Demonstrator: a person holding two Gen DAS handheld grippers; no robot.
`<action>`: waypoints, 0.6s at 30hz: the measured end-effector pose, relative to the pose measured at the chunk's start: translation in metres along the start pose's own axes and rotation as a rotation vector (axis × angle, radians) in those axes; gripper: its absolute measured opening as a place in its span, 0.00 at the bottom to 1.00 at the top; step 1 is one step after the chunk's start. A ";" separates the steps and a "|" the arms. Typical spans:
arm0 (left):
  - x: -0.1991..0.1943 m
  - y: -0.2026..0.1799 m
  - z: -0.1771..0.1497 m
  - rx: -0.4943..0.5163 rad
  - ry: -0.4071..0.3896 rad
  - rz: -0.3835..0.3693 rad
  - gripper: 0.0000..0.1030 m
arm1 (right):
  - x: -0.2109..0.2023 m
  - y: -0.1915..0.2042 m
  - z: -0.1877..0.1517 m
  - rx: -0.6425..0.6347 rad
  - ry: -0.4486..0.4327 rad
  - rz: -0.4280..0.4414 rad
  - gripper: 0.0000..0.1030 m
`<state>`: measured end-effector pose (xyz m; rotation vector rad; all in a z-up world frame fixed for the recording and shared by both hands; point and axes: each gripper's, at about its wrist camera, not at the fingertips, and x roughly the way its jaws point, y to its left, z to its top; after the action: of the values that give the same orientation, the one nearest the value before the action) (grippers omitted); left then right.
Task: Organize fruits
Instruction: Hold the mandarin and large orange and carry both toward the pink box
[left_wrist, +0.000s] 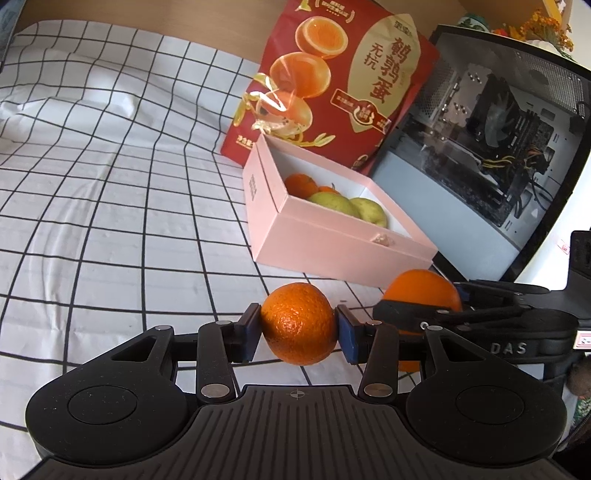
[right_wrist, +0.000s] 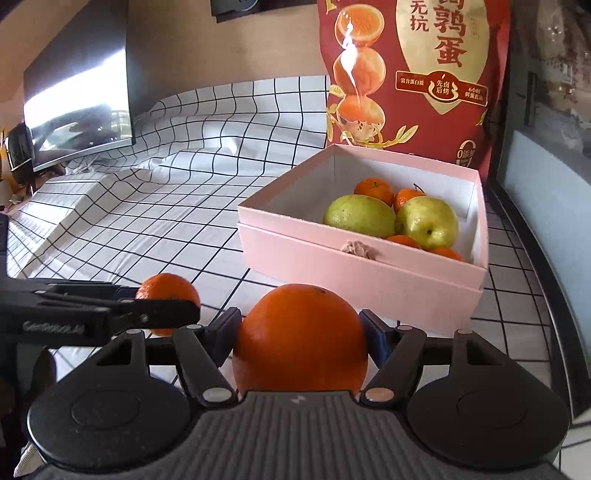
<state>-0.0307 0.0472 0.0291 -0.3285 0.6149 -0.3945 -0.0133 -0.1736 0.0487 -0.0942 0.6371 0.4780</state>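
My left gripper (left_wrist: 299, 326) is shut on a small mandarin (left_wrist: 299, 323), held above the checked cloth in front of the pink box (left_wrist: 332, 240). My right gripper (right_wrist: 301, 334) is shut on a large orange (right_wrist: 301, 339), also in front of the pink box (right_wrist: 369, 273). The box holds two green pears (right_wrist: 360, 216) and several small mandarins (right_wrist: 373, 190). Each gripper with its fruit shows in the other's view: the orange (left_wrist: 421, 291) at the right, the mandarin (right_wrist: 168, 291) at the left.
A red snack bag (left_wrist: 332, 81) stands behind the box. An open computer case (left_wrist: 491, 147) stands to the right. A dark monitor (right_wrist: 77, 96) stands at the far left. The black-and-white checked cloth (left_wrist: 110, 203) covers the table.
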 end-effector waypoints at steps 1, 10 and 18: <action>0.000 -0.001 0.000 0.001 0.002 -0.001 0.47 | -0.002 0.000 -0.001 -0.005 -0.002 0.000 0.68; -0.004 0.003 0.001 -0.016 -0.019 0.007 0.47 | 0.004 0.006 -0.001 -0.039 -0.020 -0.030 0.69; -0.006 0.012 0.000 -0.045 -0.020 0.014 0.47 | 0.025 0.007 0.000 -0.035 0.006 -0.064 0.74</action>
<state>-0.0323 0.0604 0.0271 -0.3707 0.6067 -0.3640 0.0009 -0.1576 0.0349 -0.1490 0.6301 0.4274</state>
